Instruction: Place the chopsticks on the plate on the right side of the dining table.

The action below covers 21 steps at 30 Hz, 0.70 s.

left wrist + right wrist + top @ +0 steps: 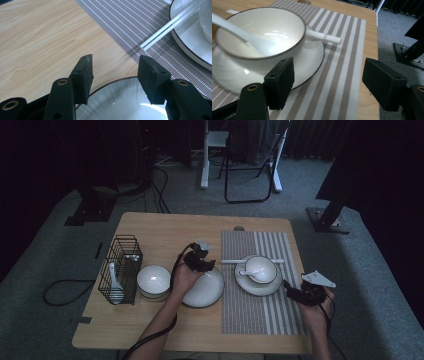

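The worktop [150,227], a pale wood-grain slab filling the middle of the high view, looked about half laid. On its right half lay a woven placemat [272,317] with grey and white stripes, and this setting seemed finished: a glossy white saucer [256,289] with a thin dark rim carried a round bowl [262,266] with a white spoon [246,273] resting in it, and a pair of slim white chopsticks [231,261] lay flat just behind.

Left of the mat, at frame centre, sat a second shallow white plate [207,292] on bare wood, and further left a smaller deep bowl [153,280] beside a black wire rack [120,270] holding another spoon (probably the next setting's pieces, not yet arranged).

The left gripper [202,256] hung over the far rim of that plate [117,102], its black matte jaws apart with nothing between them. The right gripper [295,292], at the lower right of the mat near the saucer, stood wide too, gripping nothing, its jaws flanking bare striped cloth in the right gripper view [339,82].
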Each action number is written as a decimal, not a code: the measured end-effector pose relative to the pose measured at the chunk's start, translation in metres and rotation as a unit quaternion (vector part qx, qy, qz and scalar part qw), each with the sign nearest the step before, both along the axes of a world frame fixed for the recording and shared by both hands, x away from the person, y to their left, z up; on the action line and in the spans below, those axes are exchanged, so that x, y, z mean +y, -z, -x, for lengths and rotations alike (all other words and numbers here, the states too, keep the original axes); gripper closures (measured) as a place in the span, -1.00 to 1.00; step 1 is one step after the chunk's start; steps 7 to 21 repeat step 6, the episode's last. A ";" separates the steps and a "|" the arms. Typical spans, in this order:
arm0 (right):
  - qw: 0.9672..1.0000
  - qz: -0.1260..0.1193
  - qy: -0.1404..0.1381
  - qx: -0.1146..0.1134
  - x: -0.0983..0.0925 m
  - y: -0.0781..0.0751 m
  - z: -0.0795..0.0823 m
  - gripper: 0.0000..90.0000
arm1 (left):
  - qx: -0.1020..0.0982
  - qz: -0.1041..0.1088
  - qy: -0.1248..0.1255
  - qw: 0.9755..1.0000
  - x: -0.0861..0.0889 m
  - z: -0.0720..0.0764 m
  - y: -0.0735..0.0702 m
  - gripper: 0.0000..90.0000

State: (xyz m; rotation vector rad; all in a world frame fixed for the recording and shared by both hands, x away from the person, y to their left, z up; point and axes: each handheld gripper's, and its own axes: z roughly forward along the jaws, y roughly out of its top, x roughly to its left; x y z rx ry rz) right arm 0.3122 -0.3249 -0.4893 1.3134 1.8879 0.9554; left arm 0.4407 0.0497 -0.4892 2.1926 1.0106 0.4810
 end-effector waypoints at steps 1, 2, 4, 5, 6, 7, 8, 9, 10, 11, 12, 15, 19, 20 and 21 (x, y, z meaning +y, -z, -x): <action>1.000 -0.001 -0.002 0.000 0.001 0.001 0.003 -0.43 | 0.000 -0.001 0.000 1.000 0.001 0.000 0.000 0.05; 1.000 -0.002 -0.002 0.001 0.002 0.002 0.005 -0.43 | -0.001 0.000 0.000 1.000 0.001 0.000 -0.001 0.05; 1.000 0.001 -0.004 0.003 0.004 0.002 0.007 -0.43 | -0.002 0.001 -0.002 1.000 0.003 0.000 -0.002 0.05; 1.000 0.001 -0.007 0.004 0.006 0.004 0.013 -0.43 | -0.002 0.004 -0.002 1.000 0.003 0.000 -0.002 0.05; 1.000 0.002 -0.007 0.007 0.007 0.005 0.015 -0.43 | -0.002 0.005 -0.002 1.000 0.003 0.000 -0.002 0.05; 1.000 0.002 -0.007 0.007 0.007 0.005 0.015 -0.43 | -0.002 0.005 -0.002 1.000 0.003 0.000 -0.002 0.05; 1.000 0.002 -0.007 0.007 0.007 0.005 0.015 -0.43 | -0.002 0.005 -0.002 1.000 0.003 0.000 -0.002 0.05; 1.000 0.002 -0.007 0.007 0.007 0.005 0.015 -0.43 | -0.002 0.005 -0.002 1.000 0.003 0.000 -0.002 0.05; 1.000 0.002 -0.007 0.007 0.007 0.005 0.015 -0.43 | -0.002 0.005 -0.002 1.000 0.003 0.000 -0.002 0.05; 1.000 0.002 -0.007 0.007 0.007 0.005 0.015 -0.43 | -0.002 0.005 -0.002 1.000 0.003 0.000 -0.002 0.05; 1.000 0.002 -0.007 0.007 0.007 0.005 0.015 -0.43 | -0.002 0.005 -0.002 1.000 0.003 0.000 -0.002 0.05; 1.000 0.002 -0.007 0.007 0.007 0.005 0.015 -0.43 | -0.002 0.005 -0.002 1.000 0.003 0.000 -0.002 0.05; 1.000 0.002 -0.007 0.007 0.007 0.005 0.015 -0.43 | -0.002 0.005 -0.002 1.000 0.003 0.000 -0.002 0.05; 1.000 0.002 -0.007 0.007 0.007 0.005 0.015 -0.43 | -0.002 0.005 -0.002 1.000 0.003 0.000 -0.002 0.05; 1.000 0.002 -0.007 0.007 0.007 0.005 0.015 -0.43 | -0.002 0.005 -0.002 1.000 0.003 0.000 -0.002 0.05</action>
